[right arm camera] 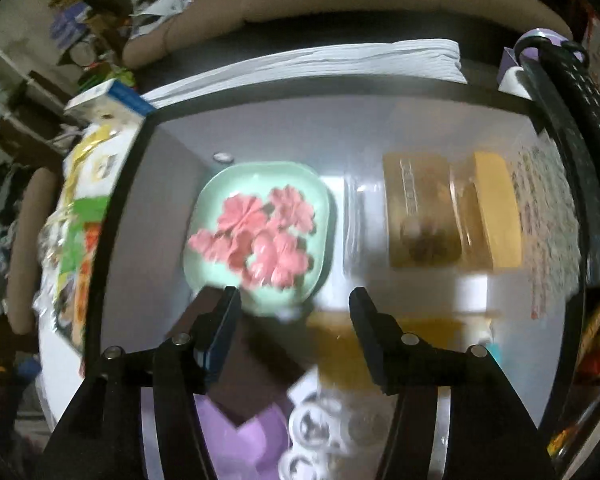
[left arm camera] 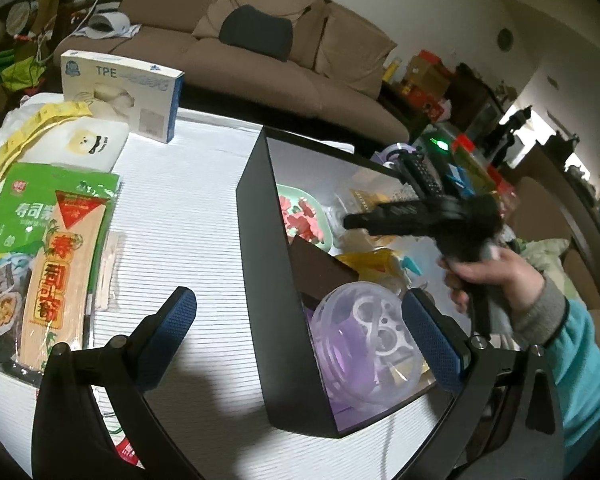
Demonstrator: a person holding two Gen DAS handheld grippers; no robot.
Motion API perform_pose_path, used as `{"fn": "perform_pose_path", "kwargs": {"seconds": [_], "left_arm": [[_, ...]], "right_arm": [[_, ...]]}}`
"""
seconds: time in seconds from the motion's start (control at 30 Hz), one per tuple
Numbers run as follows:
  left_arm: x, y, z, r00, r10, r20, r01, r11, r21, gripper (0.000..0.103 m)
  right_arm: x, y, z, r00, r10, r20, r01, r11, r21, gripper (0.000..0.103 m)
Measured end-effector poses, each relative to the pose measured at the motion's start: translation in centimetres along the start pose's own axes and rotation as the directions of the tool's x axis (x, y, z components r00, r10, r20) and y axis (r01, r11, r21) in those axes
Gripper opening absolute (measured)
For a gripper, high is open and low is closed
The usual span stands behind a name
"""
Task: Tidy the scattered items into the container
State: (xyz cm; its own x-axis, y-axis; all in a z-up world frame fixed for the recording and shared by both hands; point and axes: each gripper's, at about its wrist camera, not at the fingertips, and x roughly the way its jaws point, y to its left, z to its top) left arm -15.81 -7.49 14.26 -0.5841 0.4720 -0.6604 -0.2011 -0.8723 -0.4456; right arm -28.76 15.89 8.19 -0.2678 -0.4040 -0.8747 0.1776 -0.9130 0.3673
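Blue textured pads line the fingers of the left gripper (left arm camera: 296,332), which hangs spread wide and empty, straddling the near left wall of the black container (left arm camera: 260,248). One finger sits over the white ribbed tabletop (left arm camera: 188,208), the other over the box's inside.

Just beyond that, inside the near end of the container, lies a clear round lid (left arm camera: 364,344) with purple beneath it, and a dark brown card (left arm camera: 324,268) leans just past it. The right gripper (right arm camera: 292,304) hovers above the open box, its fingers apart and holding nothing; its own view is blurred. Farther in, a pale green dish with pink flowers (right arm camera: 260,232) rests on the container floor toward the left wall, and a yellowish clear packet (right arm camera: 424,216) lies to its right.

Outside the box, on the left of the table, a green sushi-mat package (left arm camera: 48,248) lies flat with a bundle of wooden sticks (left arm camera: 108,272) just beside it. Farther back sit a white pouch with a yellow strip (left arm camera: 60,136) and, upright, a white and blue TPE box (left arm camera: 120,92). Beyond the table stands a brown sofa (left arm camera: 260,60).
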Motion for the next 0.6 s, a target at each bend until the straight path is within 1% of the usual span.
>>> {"fn": "perform_pose_path", "kwargs": {"seconds": [0.03,0.07,0.13,0.17,0.27,0.3,0.33,0.37,0.43,0.47,0.53,0.57,0.6], "left_arm": [[-0.1,0.0,-0.1,1.000,0.000,0.000,0.000,1.000,0.002,0.103],[-0.2,0.0,-0.1,1.000,0.002,-0.001,-0.002,1.000,0.005,0.103],[-0.4,-0.1,-0.2,1.000,0.008,-0.003,-0.008,1.000,0.010,0.103],[-0.5,-0.1,-0.2,1.000,0.010,-0.003,-0.010,1.000,0.010,0.103],[-0.9,0.0,-0.2,1.000,0.011,-0.001,-0.011,1.000,0.007,0.103],[-0.9,0.0,-0.1,1.000,0.011,-0.001,-0.011,1.000,0.007,0.103],[-1.0,0.0,-0.1,1.000,0.010,-0.001,-0.010,1.000,0.009,0.103],[-0.9,0.1,-0.1,1.000,0.012,-0.003,-0.011,1.000,0.008,0.103],[-0.8,0.2,-0.1,1.000,0.008,-0.005,-0.008,1.000,0.001,0.103],[-0.7,0.3,-0.1,1.000,0.006,-0.006,-0.006,1.000,-0.005,0.103],[-0.5,0.3,0.0,1.000,0.005,-0.008,-0.005,1.000,-0.013,0.103],[-0.5,0.2,0.0,1.000,0.005,-0.008,-0.005,1.000,-0.014,0.103],[-0.5,0.1,-0.1,1.000,0.003,-0.008,-0.003,1.000,-0.013,0.103]], "right_arm": [[0.1,0.5,-0.8,0.999,0.024,-0.021,-0.024,0.999,-0.034,0.059],[0.6,1.3,-1.0,0.999,0.028,-0.040,-0.030,0.997,-0.067,0.059],[1.3,2.2,-2.1,0.997,0.010,-0.070,-0.020,0.990,-0.142,0.060],[1.5,2.5,-2.8,0.996,0.014,-0.090,-0.028,0.986,-0.164,0.060],[1.6,2.5,-3.5,0.993,0.049,-0.110,-0.068,0.980,-0.185,0.062],[1.3,2.5,-3.7,0.993,0.048,-0.106,-0.068,0.979,-0.193,0.064],[1.1,2.4,-3.8,0.993,0.053,-0.105,-0.073,0.978,-0.197,0.069],[1.0,2.2,-3.8,0.992,0.065,-0.105,-0.085,0.977,-0.194,0.072],[1.0,1.8,-3.6,0.987,0.119,-0.108,-0.136,0.977,-0.163,0.078],[1.1,1.7,-3.6,0.985,0.130,-0.112,-0.146,0.979,-0.142,0.079],[1.9,1.1,-3.3,0.985,0.100,-0.142,-0.113,0.990,-0.084,0.080],[2.5,0.7,-3.1,0.980,0.118,-0.162,-0.128,0.990,-0.053,0.081],[3.2,0.3,-3.1,0.969,0.167,-0.179,-0.170,0.985,-0.001,0.080]]}}
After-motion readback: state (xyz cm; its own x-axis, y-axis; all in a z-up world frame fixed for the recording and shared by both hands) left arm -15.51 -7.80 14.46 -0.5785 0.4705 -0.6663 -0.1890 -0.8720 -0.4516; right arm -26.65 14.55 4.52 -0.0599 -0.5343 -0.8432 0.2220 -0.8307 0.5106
